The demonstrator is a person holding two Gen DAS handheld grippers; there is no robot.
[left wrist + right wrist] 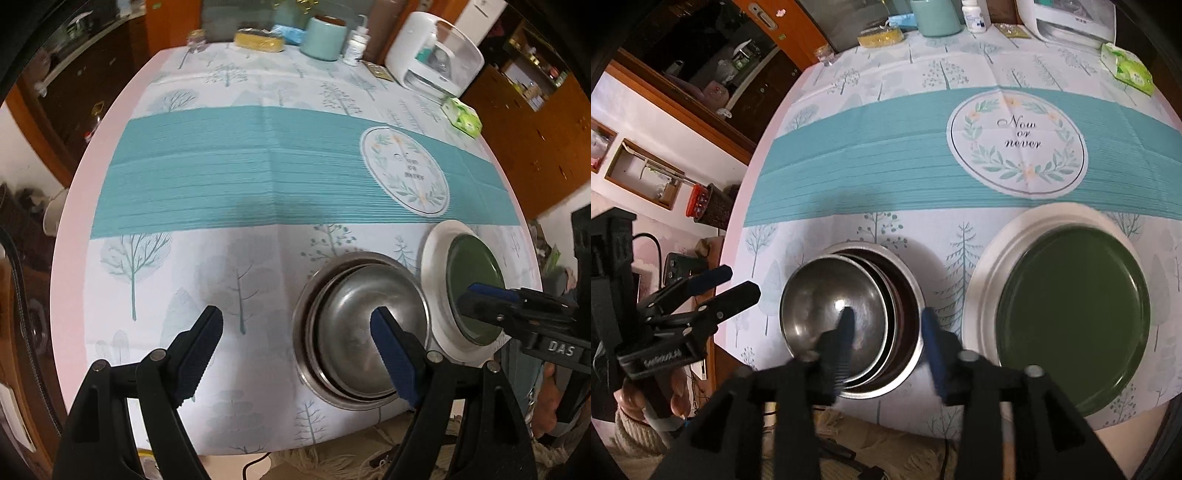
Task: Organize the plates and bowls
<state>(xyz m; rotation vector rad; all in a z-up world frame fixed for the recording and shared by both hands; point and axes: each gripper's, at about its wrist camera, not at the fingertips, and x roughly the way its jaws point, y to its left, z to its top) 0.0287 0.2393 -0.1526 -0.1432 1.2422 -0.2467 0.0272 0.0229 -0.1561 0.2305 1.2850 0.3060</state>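
Observation:
Nested steel bowls [820,295] sit near the table's front edge, the inner ones tilted inside the outer bowl [912,284]. To their right a dark green plate [1071,314] lies on a white plate [990,251]. My right gripper [888,328] is open and straddles the bowls' right rims, one finger inside the inner bowl and one outside; the pads do not press. My left gripper [299,332] is open and holds nothing, just left of the bowls [354,295]. In the left wrist view, the right gripper [466,297] shows in front of the green plate [469,266].
Along the far edge of the tablecloth stand a yellow sponge [258,40], a teal canister [325,37], a white bottle [356,46], a white appliance [432,55] and a green tissue pack [463,116]. The table's front edge lies just below the bowls.

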